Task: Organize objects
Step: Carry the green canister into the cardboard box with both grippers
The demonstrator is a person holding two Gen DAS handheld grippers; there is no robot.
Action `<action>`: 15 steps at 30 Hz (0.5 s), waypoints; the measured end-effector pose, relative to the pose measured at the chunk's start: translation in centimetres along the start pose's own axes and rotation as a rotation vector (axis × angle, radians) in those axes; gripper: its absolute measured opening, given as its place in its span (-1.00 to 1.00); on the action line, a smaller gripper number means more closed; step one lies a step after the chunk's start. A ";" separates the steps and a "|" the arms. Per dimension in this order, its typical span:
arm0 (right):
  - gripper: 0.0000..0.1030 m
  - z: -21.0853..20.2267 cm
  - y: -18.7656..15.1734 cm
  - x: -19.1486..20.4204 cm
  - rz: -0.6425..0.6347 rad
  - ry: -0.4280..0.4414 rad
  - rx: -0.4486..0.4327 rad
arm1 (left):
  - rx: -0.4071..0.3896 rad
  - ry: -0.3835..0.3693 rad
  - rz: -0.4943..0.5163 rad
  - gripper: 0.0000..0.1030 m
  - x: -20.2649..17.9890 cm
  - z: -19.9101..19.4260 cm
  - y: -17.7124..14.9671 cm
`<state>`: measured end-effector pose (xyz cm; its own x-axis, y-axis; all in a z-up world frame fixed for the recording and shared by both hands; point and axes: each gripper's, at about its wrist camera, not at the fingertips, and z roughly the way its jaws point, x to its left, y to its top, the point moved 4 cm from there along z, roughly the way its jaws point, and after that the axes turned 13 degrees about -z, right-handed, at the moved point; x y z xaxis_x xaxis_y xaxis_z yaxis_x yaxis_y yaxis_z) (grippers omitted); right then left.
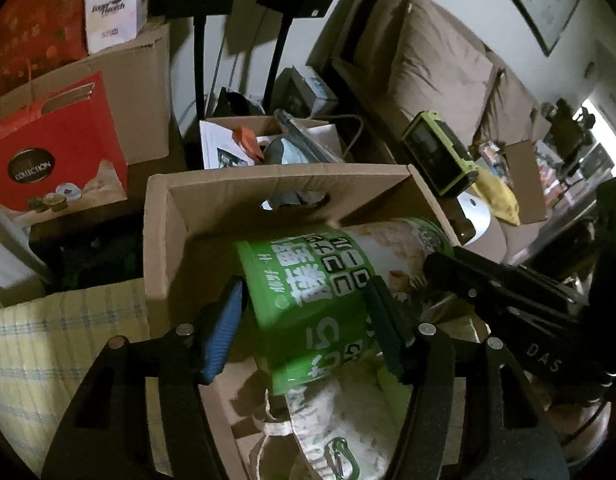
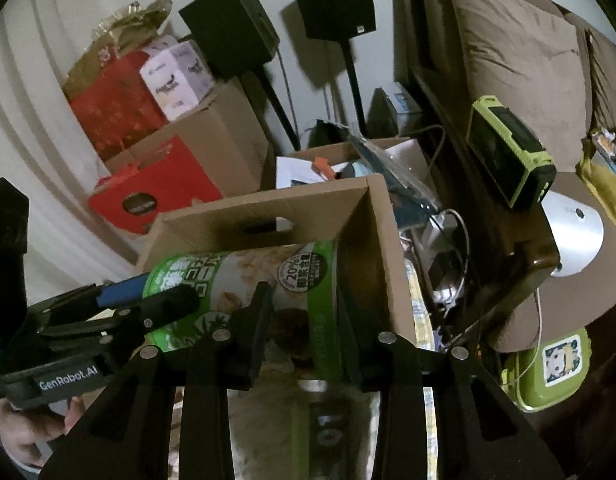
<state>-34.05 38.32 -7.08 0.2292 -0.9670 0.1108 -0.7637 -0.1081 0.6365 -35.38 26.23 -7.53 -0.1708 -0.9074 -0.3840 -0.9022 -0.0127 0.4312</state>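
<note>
— Looking round: what's the room like?
— Cluttered. A brown sofa (image 1: 440, 68) at two o'clock, two black speakers (image 2: 332, 0) at twelve, a red gift box (image 1: 55, 156) at ten.
— And the green canister (image 1: 320, 292)?
— It lies on its side across an open cardboard box (image 1: 163, 240), dead centre.
— The left gripper (image 1: 303, 324)?
— Closed partway, both pads pressed against the canister's sides.
— The right gripper (image 2: 303, 332)?
— Clamped on the canister's other end; from the left view it enters at three o'clock.
</note>
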 end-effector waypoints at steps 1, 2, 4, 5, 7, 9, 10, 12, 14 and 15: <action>-0.34 0.0 0.1 0.1 -0.002 0.006 -0.006 | 0.003 0.001 0.006 0.23 0.0 0.0 -0.1; -0.30 -0.1 0.2 0.1 -0.004 0.009 -0.012 | 0.005 0.002 0.012 0.31 0.0 0.0 -0.1; -0.17 -0.5 0.2 0.4 -0.018 -0.003 -0.020 | -0.006 0.012 0.019 0.46 0.2 -0.5 -0.2; -0.13 -0.7 0.3 0.6 -0.027 -0.014 -0.026 | -0.015 0.014 0.013 0.52 0.4 -0.9 -0.2; -0.09 -1.6 0.4 1.1 -0.055 -0.035 -0.047 | -0.038 -0.010 -0.012 0.55 0.9 -2.3 -0.4; -0.08 -2.4 0.3 2.0 -0.094 -0.063 -0.054 | -0.052 -0.032 -0.034 0.71 1.4 -3.5 -0.7; -0.06 -2.7 0.2 2.3 -0.112 -0.079 -0.057 | -0.056 -0.034 -0.039 0.71 1.6 -3.9 -0.9; -0.02 -3.7 -0.3 3.3 -0.158 -0.111 -0.072 | -0.069 -0.032 -0.039 0.71 2.1 -5.1 -1.7; -0.01 -4.3 -0.7 4.0 -0.179 -0.119 -0.083 | -0.086 -0.027 -0.036 0.72 2.5 -6.3 -2.4; 0.02 -4.7 -1.1 4.5 -0.188 -0.128 -0.087 | -0.095 -0.024 -0.038 0.76 2.9 -7.1 -3.1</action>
<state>-29.30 35.22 -3.72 0.2797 -0.9538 -0.1099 -0.6588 -0.2739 0.7007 -30.27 20.68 -4.19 -0.1477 -0.8950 -0.4209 -0.8666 -0.0880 0.4911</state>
